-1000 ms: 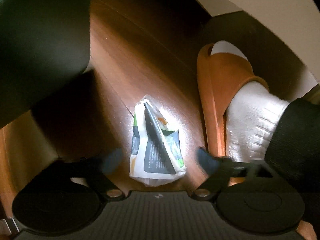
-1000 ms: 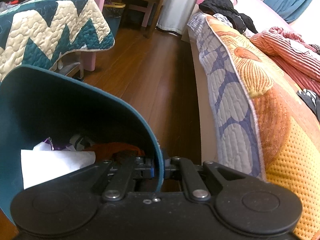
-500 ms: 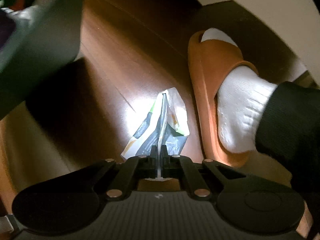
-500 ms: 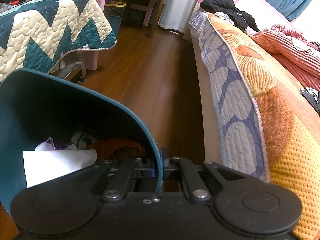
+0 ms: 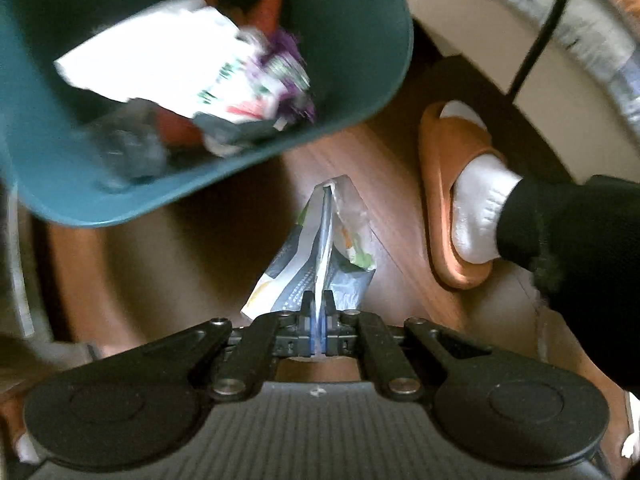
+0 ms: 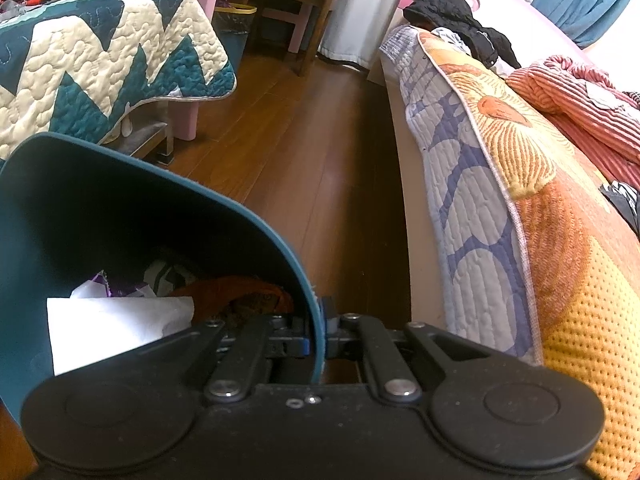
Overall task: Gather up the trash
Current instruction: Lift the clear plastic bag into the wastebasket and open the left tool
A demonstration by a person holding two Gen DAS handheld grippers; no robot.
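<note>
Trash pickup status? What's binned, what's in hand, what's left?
Done: the teal bin already holds paper and other scraps. In hand: the left gripper is shut on a wrapper hanging clear of the floor, below the bin's mouth; the right gripper is clamped on the bin's rim. Left: drop the wrapper in. No other litter shows on the floor.

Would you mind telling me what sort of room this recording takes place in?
Most likely a bedroom at home: a bed with a quilted cover, a rumpled blanket on it, and a wooden floor alongside.
</note>
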